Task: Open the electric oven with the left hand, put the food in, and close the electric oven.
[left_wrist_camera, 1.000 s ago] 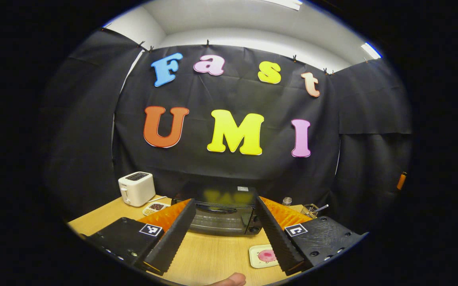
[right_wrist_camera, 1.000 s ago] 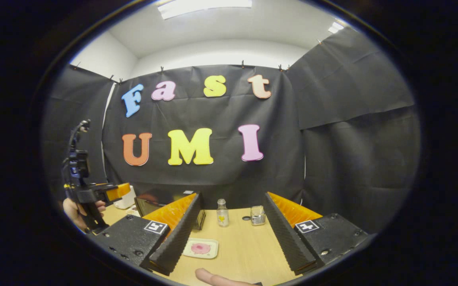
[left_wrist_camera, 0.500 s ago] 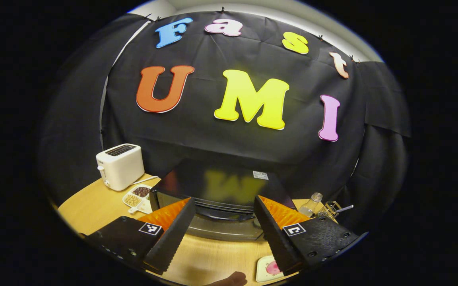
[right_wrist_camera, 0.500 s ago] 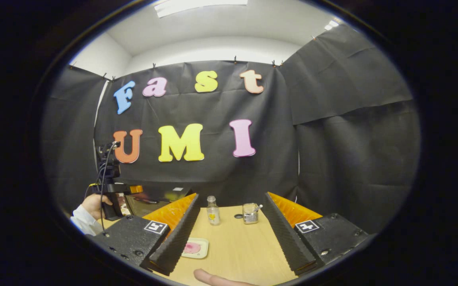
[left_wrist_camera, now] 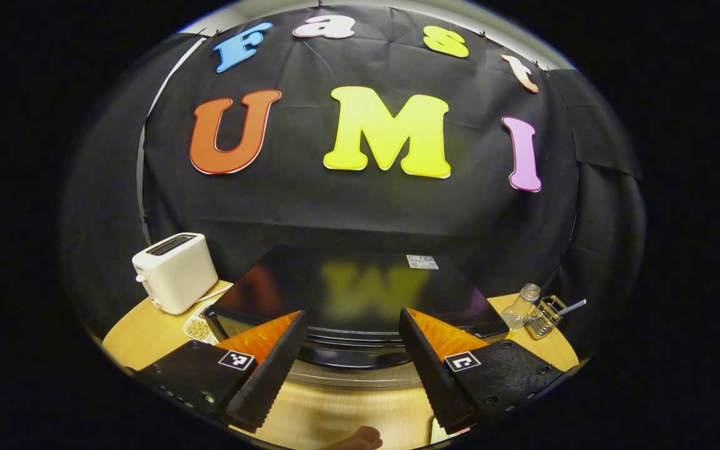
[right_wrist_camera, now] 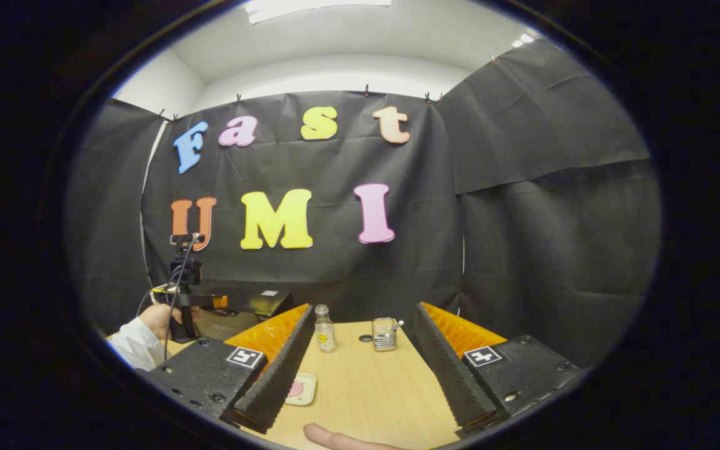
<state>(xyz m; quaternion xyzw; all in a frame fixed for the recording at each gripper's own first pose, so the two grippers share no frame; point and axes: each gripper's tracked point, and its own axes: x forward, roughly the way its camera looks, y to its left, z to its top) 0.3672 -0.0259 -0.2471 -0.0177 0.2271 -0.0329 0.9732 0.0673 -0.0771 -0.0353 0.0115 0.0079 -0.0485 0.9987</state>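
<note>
The black electric oven [left_wrist_camera: 360,284] fills the lower middle of the left gripper view, door closed, with its dark handle [left_wrist_camera: 360,358] running across between my fingers. My left gripper [left_wrist_camera: 350,414] is open, just in front of the handle and slightly above it, with nothing held. In the right gripper view the oven [right_wrist_camera: 244,310] sits at the left, with the left gripper [right_wrist_camera: 210,301] and a hand [right_wrist_camera: 159,319] at its front. The food, a pink piece on a small pale plate [right_wrist_camera: 302,389], lies on the table beside my left finger. My right gripper [right_wrist_camera: 360,417] hangs open over the table.
A white toaster [left_wrist_camera: 175,272] and a dish of beans [left_wrist_camera: 197,327] stand left of the oven. A small glass bottle [left_wrist_camera: 520,306] and a wire holder [left_wrist_camera: 546,316] stand to its right. The wooden table [right_wrist_camera: 372,387] stretches ahead of the right gripper.
My left gripper has moved forward and down to the oven, which now looms large with its handle between the fingers. The right gripper drifted slightly right; the plate slid behind its left finger.
</note>
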